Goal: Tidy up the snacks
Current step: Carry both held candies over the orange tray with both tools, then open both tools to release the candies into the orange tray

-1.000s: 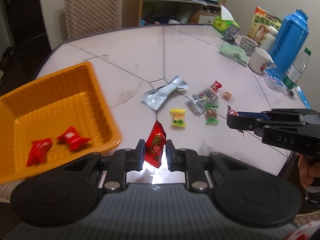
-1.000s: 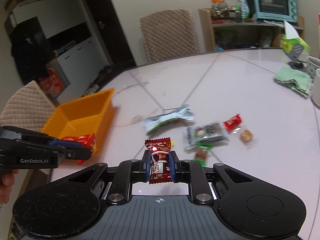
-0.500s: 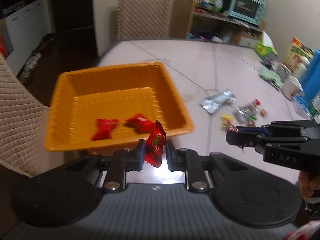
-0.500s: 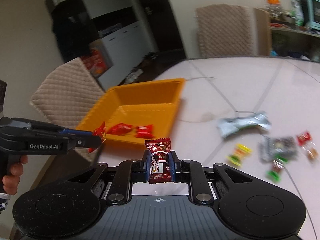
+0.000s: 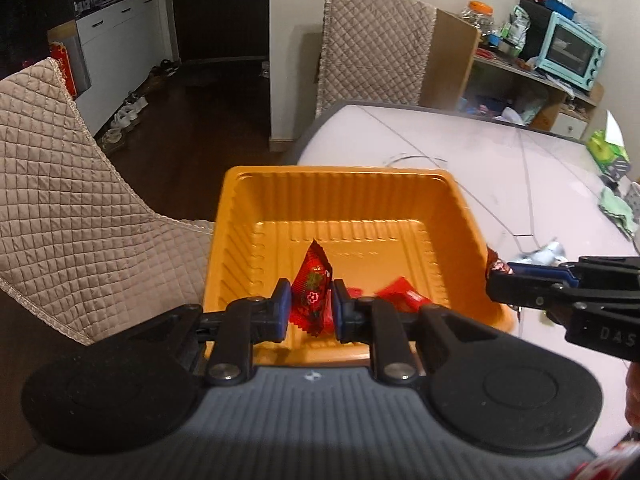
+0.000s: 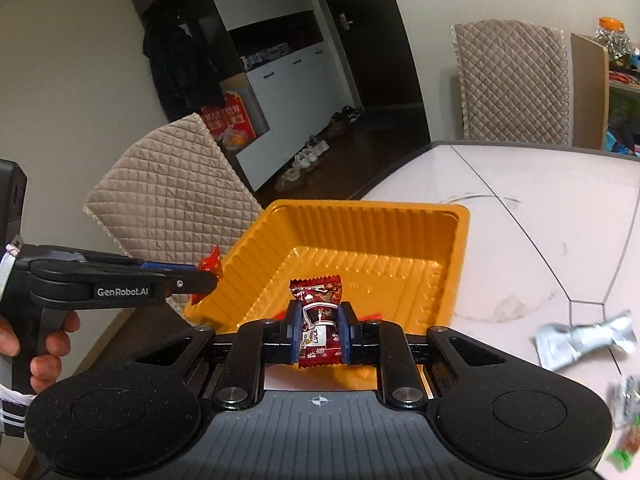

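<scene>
An orange plastic tray (image 5: 256, 216) (image 6: 460, 248) sits at the table's corner. Two red candies (image 5: 404, 294) lie in it, partly hidden behind my fingers. My left gripper (image 5: 308, 304) is shut on a red flowered candy (image 5: 310, 280) and holds it above the tray's near side. It also shows in the right wrist view (image 6: 208, 276), at the tray's left rim. My right gripper (image 6: 320, 334) is shut on a dark red candy (image 6: 318, 300) over the tray's near edge. It shows from the side in the left wrist view (image 5: 494, 276), at the tray's right rim.
A silver packet (image 6: 584, 338) and small green-wrapped candies (image 6: 624, 448) lie on the pale table (image 6: 540, 200) to the right. Quilted chairs (image 5: 80, 200) (image 6: 512, 80) stand at the table's left and far sides. A shelf with a teal oven (image 5: 568, 56) is behind.
Both grippers have swung left from the loose snacks to the tray, each still holding its candy. The tray now fills the middle of both views.
</scene>
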A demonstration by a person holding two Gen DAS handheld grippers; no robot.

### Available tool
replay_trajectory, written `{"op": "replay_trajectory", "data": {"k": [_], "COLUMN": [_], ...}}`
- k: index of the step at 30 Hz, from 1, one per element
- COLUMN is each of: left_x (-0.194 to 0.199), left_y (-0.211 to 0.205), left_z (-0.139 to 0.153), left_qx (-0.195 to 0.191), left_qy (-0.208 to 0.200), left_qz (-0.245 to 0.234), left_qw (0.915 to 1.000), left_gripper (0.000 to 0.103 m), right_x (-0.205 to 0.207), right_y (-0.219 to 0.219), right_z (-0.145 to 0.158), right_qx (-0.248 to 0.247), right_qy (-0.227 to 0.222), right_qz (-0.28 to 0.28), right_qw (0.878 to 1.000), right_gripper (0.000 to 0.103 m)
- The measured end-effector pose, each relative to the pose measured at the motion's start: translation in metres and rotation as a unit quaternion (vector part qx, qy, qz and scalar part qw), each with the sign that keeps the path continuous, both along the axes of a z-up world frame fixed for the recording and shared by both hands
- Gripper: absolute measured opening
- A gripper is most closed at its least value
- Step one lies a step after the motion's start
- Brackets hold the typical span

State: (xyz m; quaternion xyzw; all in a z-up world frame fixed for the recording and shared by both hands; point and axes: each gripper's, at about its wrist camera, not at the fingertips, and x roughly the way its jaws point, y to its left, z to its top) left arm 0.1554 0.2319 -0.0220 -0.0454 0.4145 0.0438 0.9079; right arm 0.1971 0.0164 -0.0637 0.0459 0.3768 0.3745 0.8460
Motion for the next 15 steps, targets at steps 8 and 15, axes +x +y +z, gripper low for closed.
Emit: {"op": "replay_trajectory", "data": {"k": [8,15], "left_x": [0.029,0.039], "left_y": [0.017,0.024], "left_z": [-0.023,-0.038], "left_qx": [-0.003,-0.015], "left_qy": [0.031,0.049], "left_qz": [0.007,0.011], "left_qw": [0.9995,0.9986], "left_gripper": [0.019,0.024], "right_x": [0.023,0.035], "right_y": [0.020,0.026], "right_z": [-0.009,-0.014], "right_qx": [-0.003,-0.009], "right_qy": [0.016,0.024], "right_qz": [-0.005,-0.010], "right_qw": [1.000,1.000], "right_gripper": [0.019,0.019]}}
